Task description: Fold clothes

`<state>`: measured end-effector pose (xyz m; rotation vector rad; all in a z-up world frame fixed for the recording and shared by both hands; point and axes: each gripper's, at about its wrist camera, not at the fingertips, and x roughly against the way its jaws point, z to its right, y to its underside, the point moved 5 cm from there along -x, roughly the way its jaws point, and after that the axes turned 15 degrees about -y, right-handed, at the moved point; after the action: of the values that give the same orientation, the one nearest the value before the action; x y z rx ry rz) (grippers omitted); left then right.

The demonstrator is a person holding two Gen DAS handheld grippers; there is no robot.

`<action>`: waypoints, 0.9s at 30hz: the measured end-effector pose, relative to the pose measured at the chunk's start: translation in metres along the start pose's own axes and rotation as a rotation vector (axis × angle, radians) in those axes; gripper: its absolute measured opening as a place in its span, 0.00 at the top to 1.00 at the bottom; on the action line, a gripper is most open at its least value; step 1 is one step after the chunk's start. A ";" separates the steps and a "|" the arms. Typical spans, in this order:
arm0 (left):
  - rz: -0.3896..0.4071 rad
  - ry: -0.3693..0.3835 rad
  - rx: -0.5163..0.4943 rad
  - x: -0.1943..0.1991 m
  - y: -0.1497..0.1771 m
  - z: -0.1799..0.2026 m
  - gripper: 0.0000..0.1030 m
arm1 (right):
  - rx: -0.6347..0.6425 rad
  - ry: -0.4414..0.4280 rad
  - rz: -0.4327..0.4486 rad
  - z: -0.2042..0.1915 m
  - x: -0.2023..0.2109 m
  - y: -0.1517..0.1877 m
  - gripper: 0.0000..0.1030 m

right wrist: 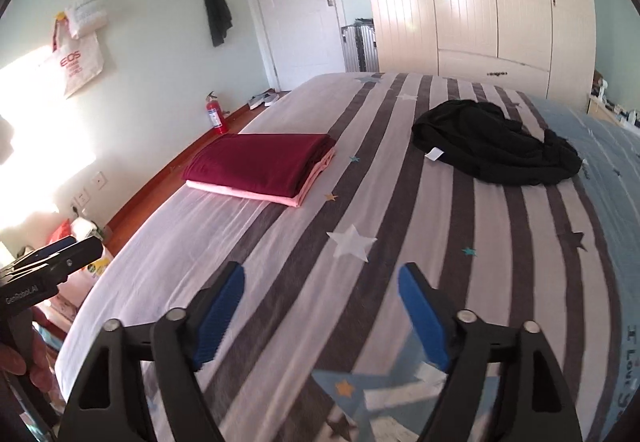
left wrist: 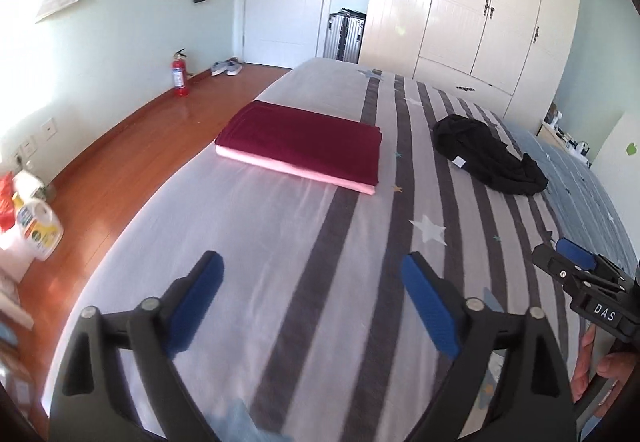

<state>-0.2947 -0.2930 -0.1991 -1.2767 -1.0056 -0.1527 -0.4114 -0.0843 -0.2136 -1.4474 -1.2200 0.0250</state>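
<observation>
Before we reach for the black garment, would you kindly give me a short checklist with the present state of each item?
1. Left tool open, nothing between its fingers: ok.
2. Right tool open and empty: ok.
3. Black garment in view, crumpled and unfolded on the bed: ok.
4. Folded maroon garment lying squarely on the folded pink garment: ok.
5. Bedspread between the tools and the black garment bare: ok.
6. Black garment within easy reach: cannot tell.

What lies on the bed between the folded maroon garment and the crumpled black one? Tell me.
Nothing but bare striped bedsheet with small printed stars separates the folded maroon garment from the black garment. The right wrist view shows it best, and the left wrist view agrees.
</observation>
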 end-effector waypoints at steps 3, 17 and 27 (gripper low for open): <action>0.006 -0.027 0.033 0.028 0.021 0.000 0.01 | 0.051 0.002 0.010 -0.002 0.029 0.012 0.10; 0.093 -0.017 -0.025 0.094 0.103 0.010 0.01 | 0.083 -0.043 -0.005 -0.028 0.071 0.092 0.01; 0.173 -0.045 0.011 0.138 0.141 0.003 0.01 | 0.138 -0.067 0.118 -0.056 0.117 0.120 0.01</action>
<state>-0.1299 -0.1850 -0.2047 -1.3559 -0.9277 0.0142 -0.2470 -0.0193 -0.2141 -1.4047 -1.1626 0.2352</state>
